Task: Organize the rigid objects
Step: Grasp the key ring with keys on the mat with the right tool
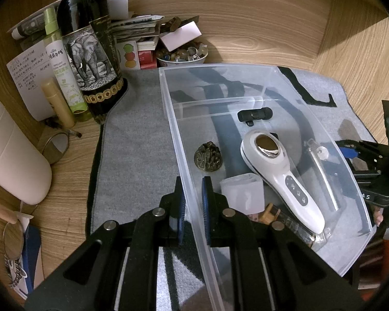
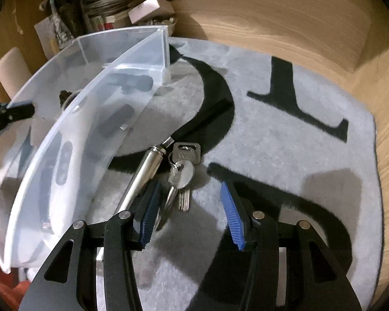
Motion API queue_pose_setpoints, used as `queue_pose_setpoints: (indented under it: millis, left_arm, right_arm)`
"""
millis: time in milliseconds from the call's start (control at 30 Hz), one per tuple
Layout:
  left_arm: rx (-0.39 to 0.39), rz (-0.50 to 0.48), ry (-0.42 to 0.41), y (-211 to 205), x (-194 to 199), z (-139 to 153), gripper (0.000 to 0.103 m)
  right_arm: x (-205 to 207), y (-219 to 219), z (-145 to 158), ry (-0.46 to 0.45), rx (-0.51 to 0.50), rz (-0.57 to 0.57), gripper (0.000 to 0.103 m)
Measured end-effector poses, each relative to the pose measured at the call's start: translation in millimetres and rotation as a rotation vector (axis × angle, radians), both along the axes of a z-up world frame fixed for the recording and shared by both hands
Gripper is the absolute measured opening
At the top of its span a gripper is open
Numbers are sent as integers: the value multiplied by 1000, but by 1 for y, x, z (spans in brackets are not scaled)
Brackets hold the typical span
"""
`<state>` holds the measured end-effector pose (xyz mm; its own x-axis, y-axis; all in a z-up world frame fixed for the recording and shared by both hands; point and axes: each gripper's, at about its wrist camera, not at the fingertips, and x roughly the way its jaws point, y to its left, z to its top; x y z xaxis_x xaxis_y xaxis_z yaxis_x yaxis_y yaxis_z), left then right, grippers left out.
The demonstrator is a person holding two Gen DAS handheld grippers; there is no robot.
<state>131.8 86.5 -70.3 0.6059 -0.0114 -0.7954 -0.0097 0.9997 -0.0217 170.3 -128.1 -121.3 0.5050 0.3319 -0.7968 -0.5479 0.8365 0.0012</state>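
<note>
Keys (image 2: 181,173) on a ring lie on the grey rug (image 2: 285,140), just beside the clear plastic bin (image 2: 90,108), touching a silver metal cylinder (image 2: 145,171). Right gripper (image 2: 192,212) hangs over them, fingers partly spread, nothing clamped. Left gripper (image 1: 193,202) pinches the bin's near-left wall (image 1: 186,181), fingers narrow. Inside the bin: white handheld device (image 1: 280,176), dark carved ornament (image 1: 208,158).

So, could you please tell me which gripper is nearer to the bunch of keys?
Right. The right gripper hangs open directly over the bunch of keys on the grey mat. The left gripper is clamped on the clear plastic bin's far wall.
</note>
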Motion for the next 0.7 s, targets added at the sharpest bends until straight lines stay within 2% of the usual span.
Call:
queue_pose_setpoints:
  millis: [267,333,367,400,700]
  left_arm:
    - [0,0,-1,1,-1,0,11]
    - [-1,1,-1,1,0,-1,11]
    - [-1,1,0,2,-1,0,11]
    - [-1,0,0,2,-1,0,11]
    - [-1,1,-1,1,-1,-1,11]
  right_arm:
    - [15,8,-2,-23,26,-13,43]
    - [16,9,-2,-29,37,-14,37]
    - [16,9,-1,-30,39,-11,28]
    - [17,9,-1,-29,41,-12,23]
    - [10,-3,14,-50,102,-53,23]
